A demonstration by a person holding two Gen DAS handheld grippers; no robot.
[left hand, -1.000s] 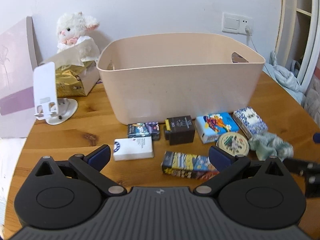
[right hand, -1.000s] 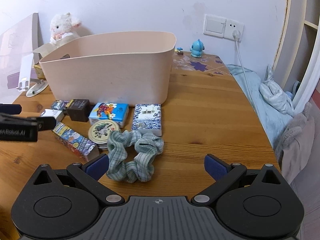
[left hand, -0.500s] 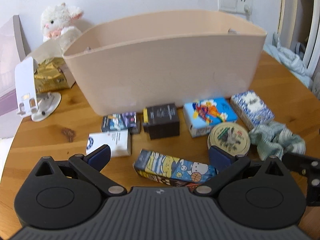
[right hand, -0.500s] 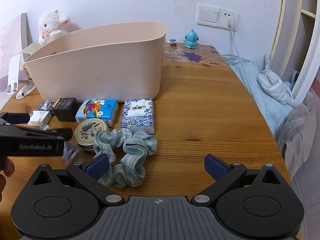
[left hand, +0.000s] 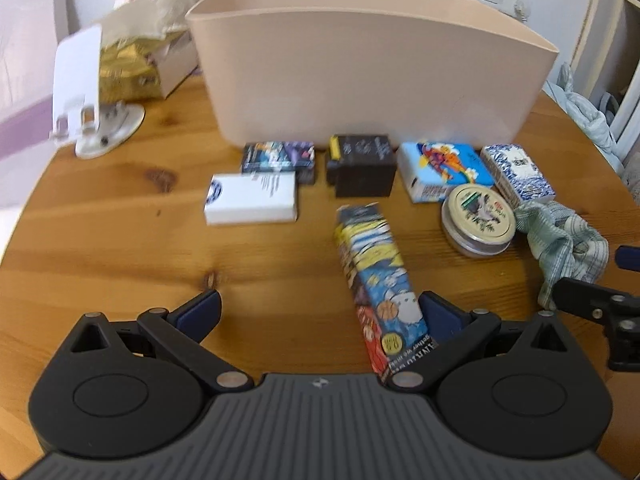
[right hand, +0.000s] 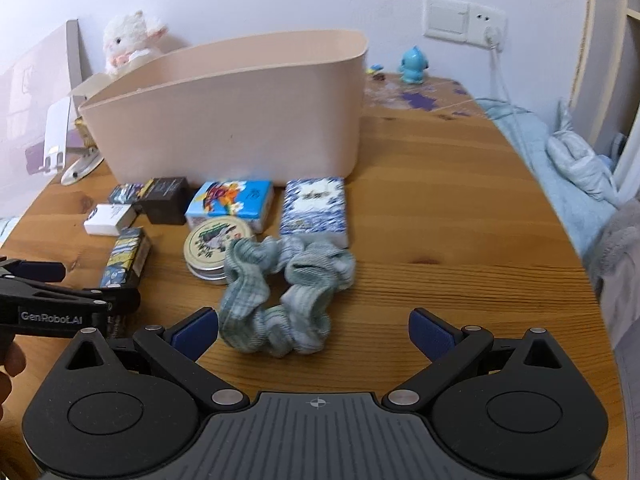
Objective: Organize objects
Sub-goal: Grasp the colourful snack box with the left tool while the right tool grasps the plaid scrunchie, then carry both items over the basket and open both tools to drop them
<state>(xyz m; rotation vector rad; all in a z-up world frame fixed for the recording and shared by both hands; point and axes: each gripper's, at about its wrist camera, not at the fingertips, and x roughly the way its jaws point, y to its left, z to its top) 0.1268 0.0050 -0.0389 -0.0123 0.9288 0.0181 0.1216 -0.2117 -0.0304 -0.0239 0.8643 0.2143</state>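
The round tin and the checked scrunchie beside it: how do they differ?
The round tin is a rigid, flat disc with a printed cream lid; the checked scrunchie is soft, crumpled blue-green fabric. The scrunchie lies between the right claw's open fingers, the tin farther off. Both lie on the wooden table, touching.

"GenRobot.AI" marks the left claw (right hand: 60,280) (white lettering).

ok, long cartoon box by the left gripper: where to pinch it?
Across its narrow width near mid-length. The cartoon box lies flat, long axis along the left gripper's approach, already between the open fingers, against the right one. Come from the near end.
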